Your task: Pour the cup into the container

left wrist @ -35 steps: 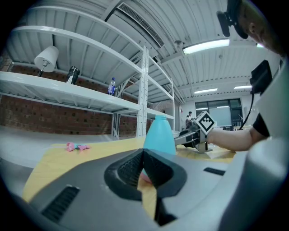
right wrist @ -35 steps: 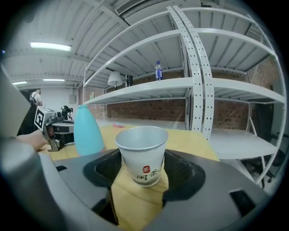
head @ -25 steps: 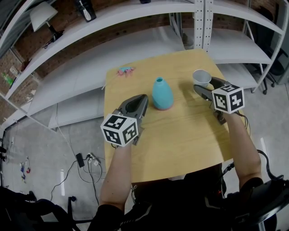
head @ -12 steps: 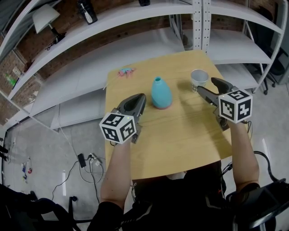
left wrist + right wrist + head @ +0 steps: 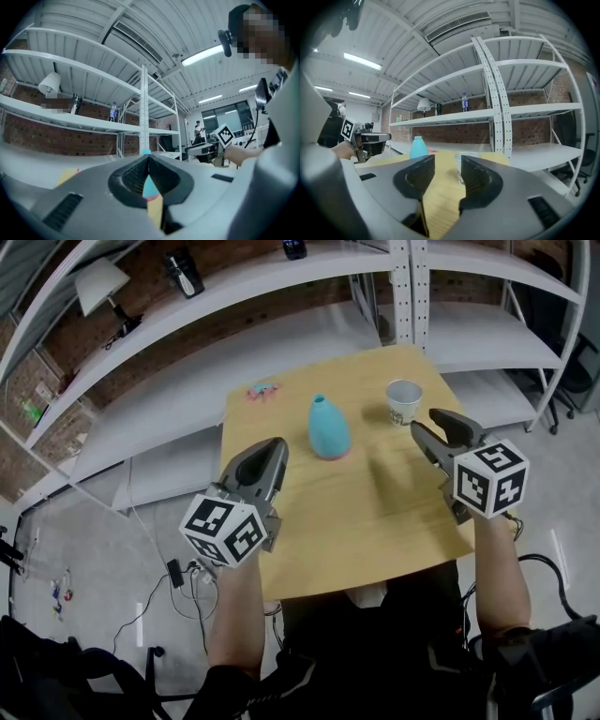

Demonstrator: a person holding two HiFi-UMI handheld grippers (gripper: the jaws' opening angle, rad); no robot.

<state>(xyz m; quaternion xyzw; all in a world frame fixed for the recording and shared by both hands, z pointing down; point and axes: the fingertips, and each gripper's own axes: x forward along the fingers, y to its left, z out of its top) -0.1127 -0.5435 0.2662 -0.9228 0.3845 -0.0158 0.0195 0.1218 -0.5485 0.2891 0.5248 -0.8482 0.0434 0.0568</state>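
1. White shelving [image 5: 281,277] is running along a brick wall behind a wooden table [image 5: 375,512], where the work is taking place.
2. Near the table's far right corner, the paper cup [image 5: 404,401] is standing upright and unheld. The teal container [image 5: 329,427] is sitting well apart to its left, near the middle of the far half.
3. Hovering just short of the cup, the right gripper [image 5: 441,423] is pointing at it. Its jaws have just been closing but are standing apart, with nothing between the pads and the cup a little beyond the tips.
4. On the near left side, the left gripper [image 5: 274,448] is hanging with its jaws pressed together, empty and aimed toward the container.
5. Judging by this, the grasp is the step in hand, and pouring is not yet beginning.
6. Next, the right gripper is probably needing to spread wider, advance around the cup's wall and pinch gently, since thin paper is likely to buckle. Whether the cup is holding anything, no view is showing.
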